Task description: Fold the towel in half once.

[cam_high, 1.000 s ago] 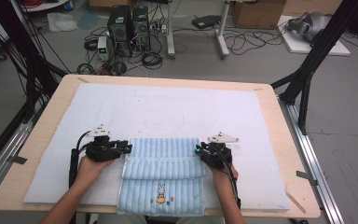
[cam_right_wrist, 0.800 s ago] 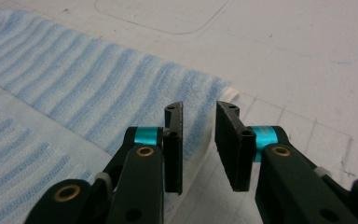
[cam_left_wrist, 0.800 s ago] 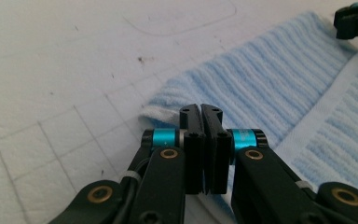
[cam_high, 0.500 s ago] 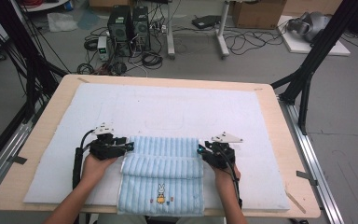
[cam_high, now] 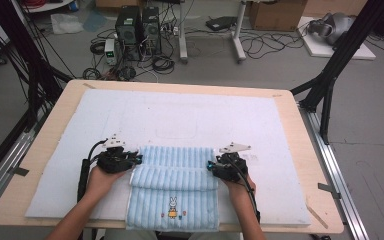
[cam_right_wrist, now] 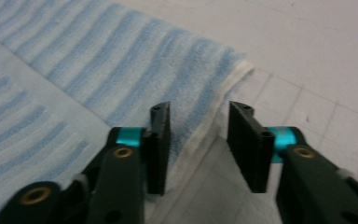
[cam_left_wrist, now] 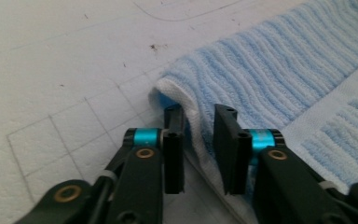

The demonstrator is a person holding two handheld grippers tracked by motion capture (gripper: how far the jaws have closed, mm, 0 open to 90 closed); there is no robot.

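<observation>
While the folded blue striped towel (cam_high: 174,187) lies at the desk's (cam_high: 300,125) near edge, the left hand-held gripper (cam_left_wrist: 199,123), just closing, straddles its left corner hem narrowly; the right hand-held gripper (cam_right_wrist: 199,122), also closing, brackets the right corner, gap visible.

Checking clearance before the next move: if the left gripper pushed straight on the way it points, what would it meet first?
Probably the towel: its folded white edge already lies between the left gripper jaws.
</observation>
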